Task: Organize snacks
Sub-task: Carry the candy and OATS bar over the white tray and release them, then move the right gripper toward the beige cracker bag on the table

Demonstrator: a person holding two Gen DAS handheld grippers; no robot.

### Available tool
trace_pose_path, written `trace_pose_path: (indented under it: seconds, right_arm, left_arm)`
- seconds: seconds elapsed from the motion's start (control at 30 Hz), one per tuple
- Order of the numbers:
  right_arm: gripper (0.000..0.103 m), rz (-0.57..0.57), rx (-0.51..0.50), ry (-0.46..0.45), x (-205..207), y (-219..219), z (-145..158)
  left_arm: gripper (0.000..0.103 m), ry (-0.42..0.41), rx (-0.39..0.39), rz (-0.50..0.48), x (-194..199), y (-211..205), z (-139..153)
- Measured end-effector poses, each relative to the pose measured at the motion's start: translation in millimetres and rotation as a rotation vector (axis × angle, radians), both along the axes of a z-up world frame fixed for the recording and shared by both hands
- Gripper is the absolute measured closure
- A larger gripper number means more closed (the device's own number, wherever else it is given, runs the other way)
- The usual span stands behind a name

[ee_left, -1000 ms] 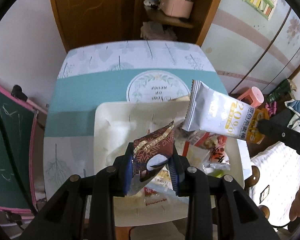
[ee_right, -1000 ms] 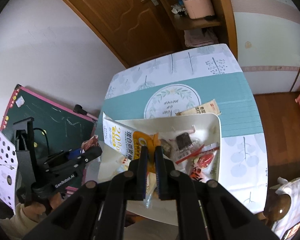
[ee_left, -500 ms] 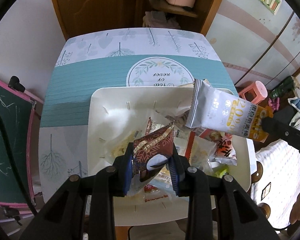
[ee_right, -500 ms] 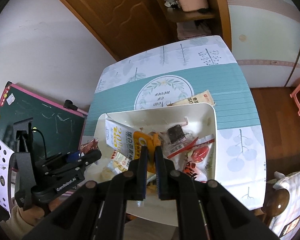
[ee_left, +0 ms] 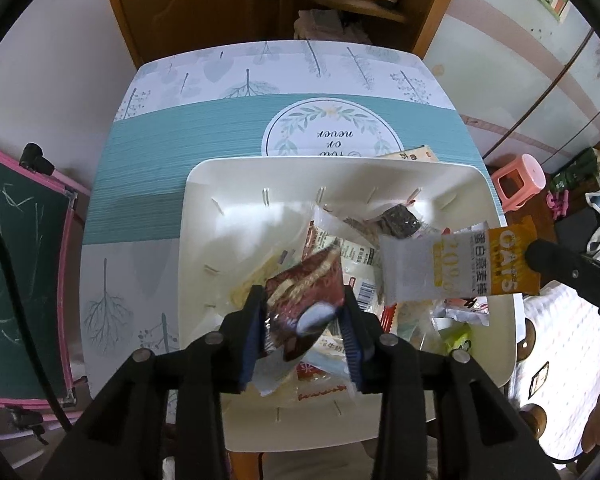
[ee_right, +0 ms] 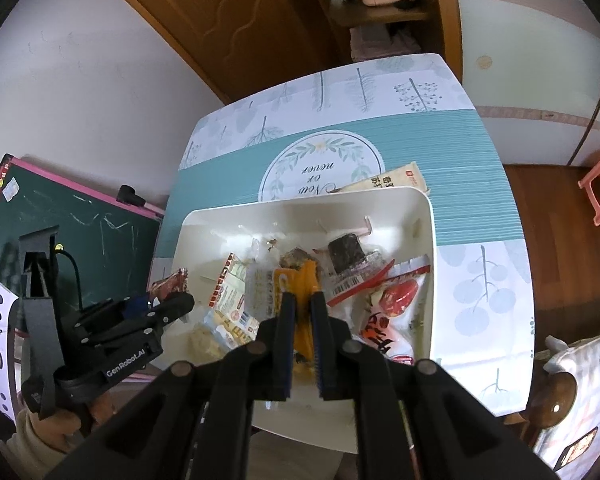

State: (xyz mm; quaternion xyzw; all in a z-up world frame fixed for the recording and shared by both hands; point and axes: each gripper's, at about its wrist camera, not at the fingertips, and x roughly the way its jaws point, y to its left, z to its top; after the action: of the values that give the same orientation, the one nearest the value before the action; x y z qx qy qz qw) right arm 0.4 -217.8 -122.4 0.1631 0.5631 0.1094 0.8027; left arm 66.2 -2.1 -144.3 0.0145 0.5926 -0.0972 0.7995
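Most of the job looked done already. The cream tray point(ee_left: 204, 216) held a heap of wrapped snacks toward its right and near side, with its left part bare. The left gripper point(ee_left: 303, 312) hung low over that heap, and its jaws had just been opening around a dark red packet point(ee_left: 308, 284) that sat between them, loose or nearly so. The right gripper point(ee_right: 302, 320) was clenched on the orange end of an oat bar point(ee_left: 456, 268), held just above the right of the tray. One beige packet point(ee_right: 392, 180) lay on the tablecloth point(ee_left: 180, 152) touching the far rim, so it probably remained to be tidied.
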Motion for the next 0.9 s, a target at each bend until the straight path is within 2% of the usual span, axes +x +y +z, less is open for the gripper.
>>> trace_pose_path:
  seconds: [0.03,0.07,0.13,0.17,0.23,0.33,0.43,0.9]
  right_arm:
    - [0.092,0.006,-0.006,0.003,1,1,0]
    - [0.091,0.012,-0.011,0.006,1,2,0]
    - [0.087,0.018,-0.016,0.014,1,4,-1]
    - [0.084,0.020,-0.013,0.021,1,4,-2]
    - [0.069,0.019,0.003,0.037,1,4,-4]
    - [0.058,0.013,0.000,0.051,2,6,-6]
    - [0.055,0.013,-0.004,0.061,2,6,-7]
    - [0.053,-0.005,0.006,0.096,9,0,-16]
  left_arm:
    - [0.058,0.004,-0.002,-0.006,0,-1,0]
    - [0.043,0.005,-0.001,-0.009,0,-1,0]
    - [0.026,-0.005,0.010,-0.008,-1,-2,1]
    - [0.025,-0.015,0.014,-0.008,-2,-3,2]
    - [0.025,-0.015,0.017,-0.014,-2,-5,3]
    - [0.025,-0.010,0.013,-0.013,-2,-6,3]
    - [0.025,-0.013,0.015,-0.011,-2,-5,4]
    - [0.024,-0.016,0.044,-0.039,1,-14,1]
